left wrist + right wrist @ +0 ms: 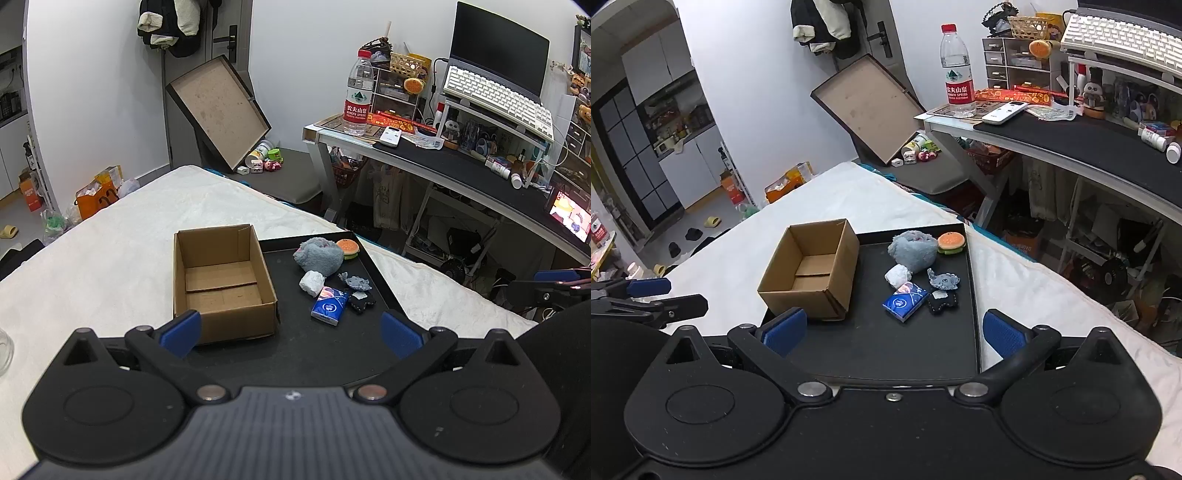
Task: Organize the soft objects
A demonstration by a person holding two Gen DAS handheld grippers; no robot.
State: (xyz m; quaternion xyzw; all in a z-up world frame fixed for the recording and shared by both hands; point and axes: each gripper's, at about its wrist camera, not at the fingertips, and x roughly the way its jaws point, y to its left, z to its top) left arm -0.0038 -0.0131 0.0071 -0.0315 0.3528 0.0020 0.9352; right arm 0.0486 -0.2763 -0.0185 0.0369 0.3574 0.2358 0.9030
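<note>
grey plush (320, 256) lies on the black tray (295, 354), well beyond both jaws, spread wide apart and empty.

**Cardboard, plush and matt black plastic**

The box (221, 280) is plain brown corrugated cardboard, matt, standing on the left part of the tray (317, 354), whose black surface looks smooth with a dull sheen. Near the tray's far edge the grey toy (319, 254) is fuzzy plush, the burger (348, 249) beside it smooth and slightly glossy. The tissue pack (330, 304) is shiny blue plastic film. Beneath the tray, the white blanket (110, 258) is soft, fleecy cloth.
</note>
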